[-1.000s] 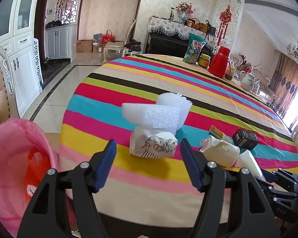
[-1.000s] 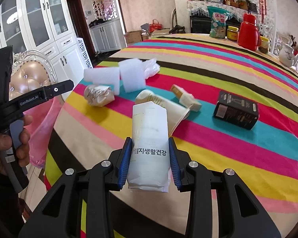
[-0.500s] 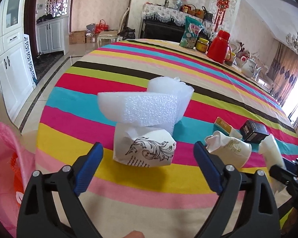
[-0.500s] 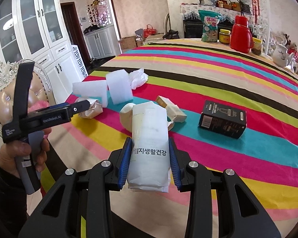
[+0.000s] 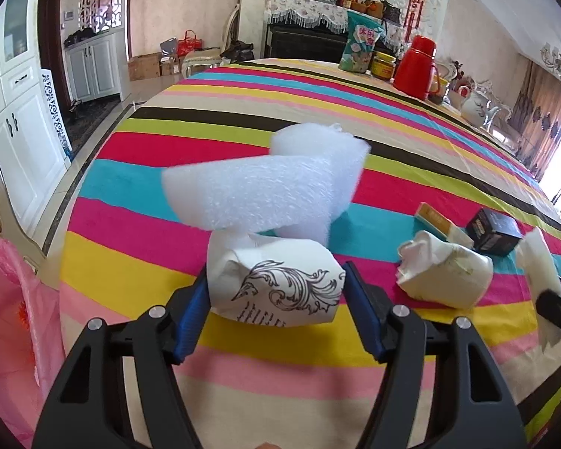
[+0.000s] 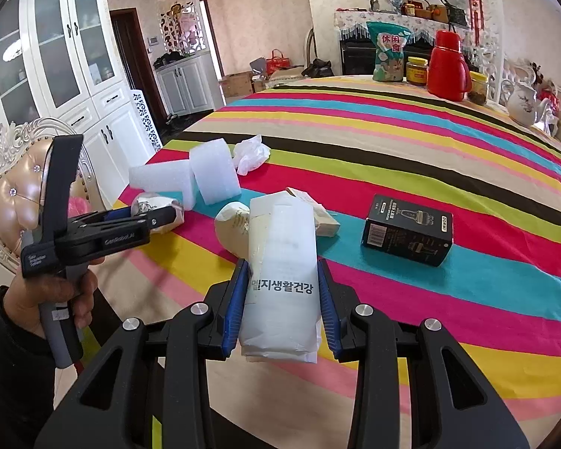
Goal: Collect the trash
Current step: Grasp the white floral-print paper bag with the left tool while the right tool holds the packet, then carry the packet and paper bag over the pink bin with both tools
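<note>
Hanging off the left table edge was a pink bag (image 5: 7, 321), and just right of it the left gripper (image 5: 276, 299) pinched a crumpled cup (image 5: 276, 288) on the cloth (image 5: 138, 280). Foam (image 5: 258, 194) leaned on the cup and might have tumbled when it lifted. The right gripper (image 6: 282, 299) clamped a white packet (image 6: 280, 284), which could have slipped.

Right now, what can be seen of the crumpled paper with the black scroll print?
The crumpled printed paper is a white wad of thin paper, rolled and creased, with a black ornamental scroll and dark lettering below it. It lies on the striped tablecloth near the table's edge, between the blue pads of the left tool, which press both its sides. White foam pieces sit right behind it, overlapping its top. The right view shows it partly hidden by that tool.
</note>
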`<state>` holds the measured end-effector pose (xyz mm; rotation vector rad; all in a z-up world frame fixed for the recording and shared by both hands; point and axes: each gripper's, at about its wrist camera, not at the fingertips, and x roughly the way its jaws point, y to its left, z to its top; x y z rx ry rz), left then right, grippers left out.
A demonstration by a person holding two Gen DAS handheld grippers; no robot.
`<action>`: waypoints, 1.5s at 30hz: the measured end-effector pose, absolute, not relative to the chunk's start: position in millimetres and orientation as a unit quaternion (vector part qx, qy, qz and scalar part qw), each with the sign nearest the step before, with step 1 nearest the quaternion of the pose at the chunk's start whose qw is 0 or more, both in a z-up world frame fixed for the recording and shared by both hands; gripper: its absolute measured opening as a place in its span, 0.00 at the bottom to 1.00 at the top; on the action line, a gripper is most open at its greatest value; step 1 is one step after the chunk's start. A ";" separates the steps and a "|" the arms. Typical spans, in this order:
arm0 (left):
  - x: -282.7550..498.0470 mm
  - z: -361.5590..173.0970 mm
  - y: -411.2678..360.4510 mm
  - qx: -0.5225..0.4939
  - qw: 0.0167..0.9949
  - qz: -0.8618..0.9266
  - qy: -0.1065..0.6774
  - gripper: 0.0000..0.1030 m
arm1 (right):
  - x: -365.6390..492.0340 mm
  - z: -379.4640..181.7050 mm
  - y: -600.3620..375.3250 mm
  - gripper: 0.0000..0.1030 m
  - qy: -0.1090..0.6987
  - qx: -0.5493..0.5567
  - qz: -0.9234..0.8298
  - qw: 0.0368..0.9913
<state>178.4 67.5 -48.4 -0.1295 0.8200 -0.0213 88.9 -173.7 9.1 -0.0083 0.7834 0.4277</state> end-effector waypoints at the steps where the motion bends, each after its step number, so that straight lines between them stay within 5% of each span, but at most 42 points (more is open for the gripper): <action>1: 174.7 -47.4 67.4 -0.063 0.915 -0.012 0.398 0.64 | 88.7 9.2 -174.3 0.34 0.378 -0.004 0.207 0.902; 23: 86.2 -3.8 73.7 -0.091 0.932 -0.021 0.351 0.64 | 71.1 23.0 -153.6 0.34 0.362 -0.018 0.224 0.905; 45: 4.7 33.8 187.2 -0.123 0.943 0.103 0.290 0.64 | 61.4 47.9 -67.7 0.34 0.337 -0.058 0.274 0.899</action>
